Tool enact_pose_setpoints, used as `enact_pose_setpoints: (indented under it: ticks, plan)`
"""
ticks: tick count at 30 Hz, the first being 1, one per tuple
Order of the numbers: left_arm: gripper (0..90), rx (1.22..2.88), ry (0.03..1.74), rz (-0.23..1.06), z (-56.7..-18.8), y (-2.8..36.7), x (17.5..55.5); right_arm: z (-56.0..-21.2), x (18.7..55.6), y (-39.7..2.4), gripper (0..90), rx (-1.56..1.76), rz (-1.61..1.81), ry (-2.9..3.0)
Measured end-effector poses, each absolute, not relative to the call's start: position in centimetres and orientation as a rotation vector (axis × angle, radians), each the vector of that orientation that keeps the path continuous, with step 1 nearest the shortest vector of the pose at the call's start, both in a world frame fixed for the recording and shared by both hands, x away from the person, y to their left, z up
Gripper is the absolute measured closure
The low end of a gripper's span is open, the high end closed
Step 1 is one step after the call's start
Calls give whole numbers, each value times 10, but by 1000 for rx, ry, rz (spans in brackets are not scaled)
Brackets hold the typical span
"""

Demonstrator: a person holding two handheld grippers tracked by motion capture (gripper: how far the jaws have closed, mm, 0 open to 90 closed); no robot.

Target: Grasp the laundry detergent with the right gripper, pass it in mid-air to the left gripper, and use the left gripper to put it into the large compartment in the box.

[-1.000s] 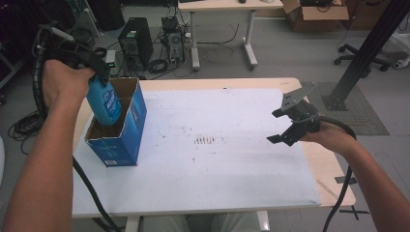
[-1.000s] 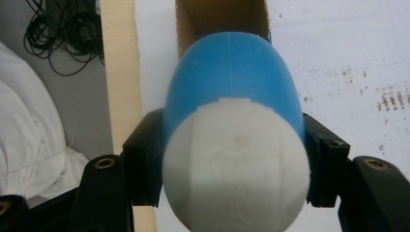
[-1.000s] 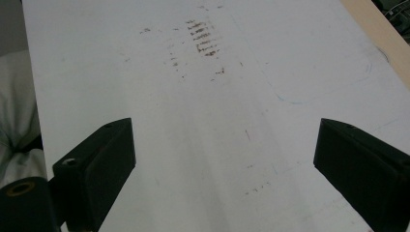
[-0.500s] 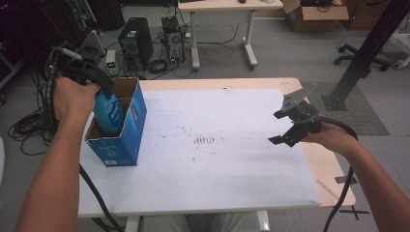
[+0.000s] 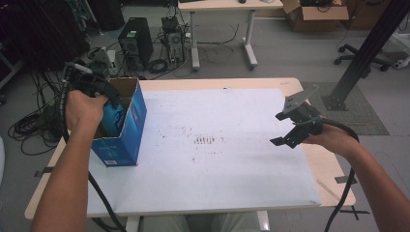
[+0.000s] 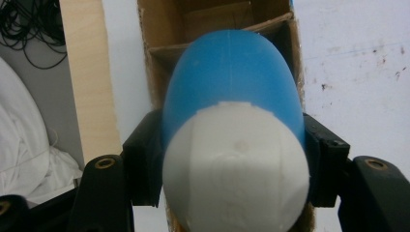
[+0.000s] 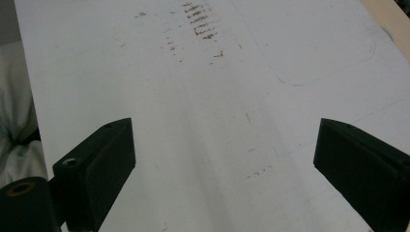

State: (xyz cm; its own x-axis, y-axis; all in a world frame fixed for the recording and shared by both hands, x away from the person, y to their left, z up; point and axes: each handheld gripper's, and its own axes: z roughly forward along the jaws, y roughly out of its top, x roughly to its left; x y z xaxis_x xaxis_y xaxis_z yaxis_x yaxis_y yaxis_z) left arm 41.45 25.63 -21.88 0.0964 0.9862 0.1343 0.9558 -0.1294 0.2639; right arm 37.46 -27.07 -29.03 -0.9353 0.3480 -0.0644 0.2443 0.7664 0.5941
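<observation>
Blue bottle (image 6: 232, 96) inside box (image 5: 126, 140), table's left edge.

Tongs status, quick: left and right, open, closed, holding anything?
Left tongs: closed on the blue and white bottle, over the open cardboard box.
Right tongs: open, empty, above the white table sheet.

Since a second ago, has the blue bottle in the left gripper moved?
Yes. The blue bottle, clamped in the left gripper, has gone down into the blue box; earlier it stood well above the rim.
</observation>
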Motion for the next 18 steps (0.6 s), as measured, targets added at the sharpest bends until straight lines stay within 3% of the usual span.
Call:
enact_pose_setpoints:
  ticks: [18]
  plan:
    - [381, 2265, 1990, 425, -243, 259, 413, -293, 374, -270, 76, 479, 897, 2794]
